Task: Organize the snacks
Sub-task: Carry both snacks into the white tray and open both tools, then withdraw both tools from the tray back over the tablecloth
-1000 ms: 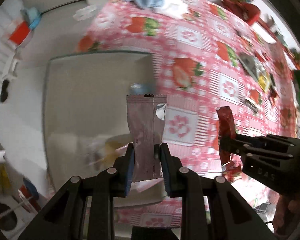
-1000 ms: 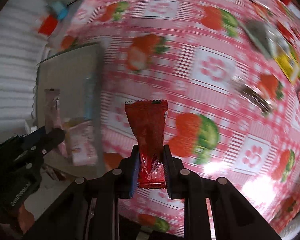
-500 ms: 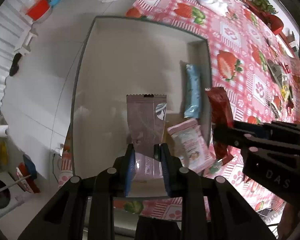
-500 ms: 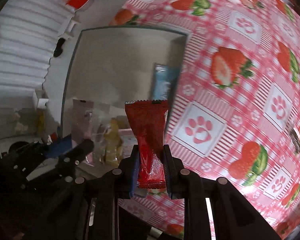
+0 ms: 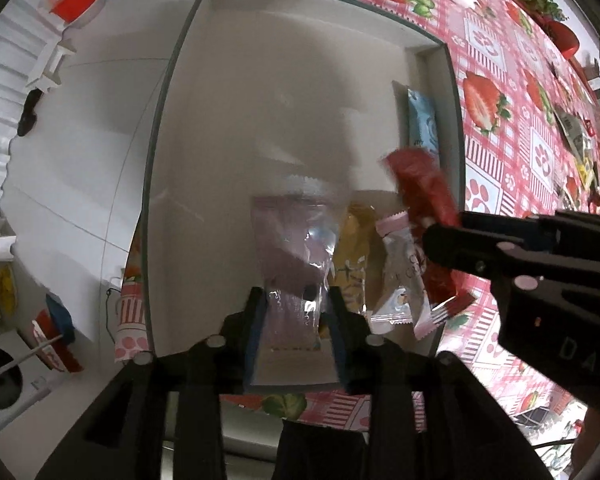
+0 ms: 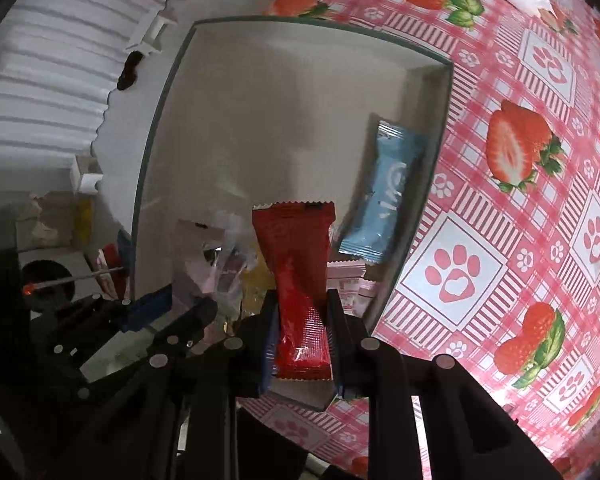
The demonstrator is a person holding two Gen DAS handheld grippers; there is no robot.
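Here my left jaws [image 5: 294, 312] loosely bracket the mauve sachet [image 5: 292, 248], my right [image 6: 302, 320] clamp the red sachet [image 6: 298, 264]; both point lengthwise over the grey tray [image 5: 300, 92], straight beneath

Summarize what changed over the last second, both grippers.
Both grippers moved from above the tablecloth to over the box, lower now. The left gripper seems to have opened: the mauve packet sits loose, blurred. The right gripper stays clamped on the red packet. The blue packet hasn't moved.
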